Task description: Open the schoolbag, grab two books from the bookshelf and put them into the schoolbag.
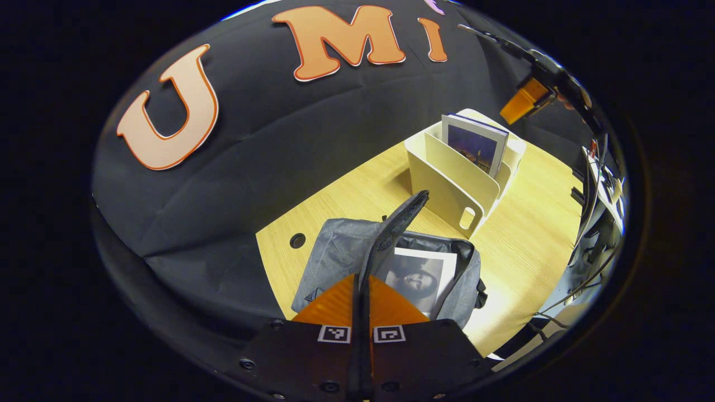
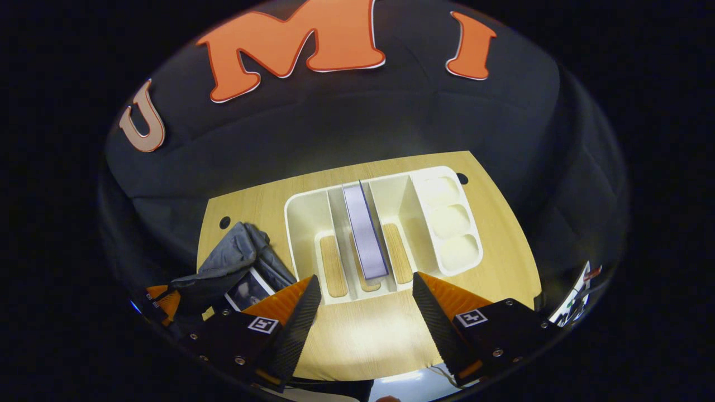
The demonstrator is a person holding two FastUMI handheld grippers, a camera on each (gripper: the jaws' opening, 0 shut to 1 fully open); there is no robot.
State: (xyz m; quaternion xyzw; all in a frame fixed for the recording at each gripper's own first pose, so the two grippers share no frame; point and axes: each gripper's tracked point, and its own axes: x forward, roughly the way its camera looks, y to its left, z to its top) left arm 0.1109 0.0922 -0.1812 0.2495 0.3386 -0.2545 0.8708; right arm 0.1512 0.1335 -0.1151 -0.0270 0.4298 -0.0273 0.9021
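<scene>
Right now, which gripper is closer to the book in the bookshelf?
Right. The right gripper hovers open just above the book; the left gripper holds the schoolbag flap, farther off.

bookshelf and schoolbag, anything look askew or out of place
Nothing stands out. The bookshelf sits upright with one book standing in a slot; the schoolbag lies open, its flap pinched by the left tongs, another book inside.

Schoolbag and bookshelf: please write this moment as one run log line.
left gripper: shut on flap of schoolbag | first book: in bag | right gripper: open over bookshelf | second book: in shelf
</scene>
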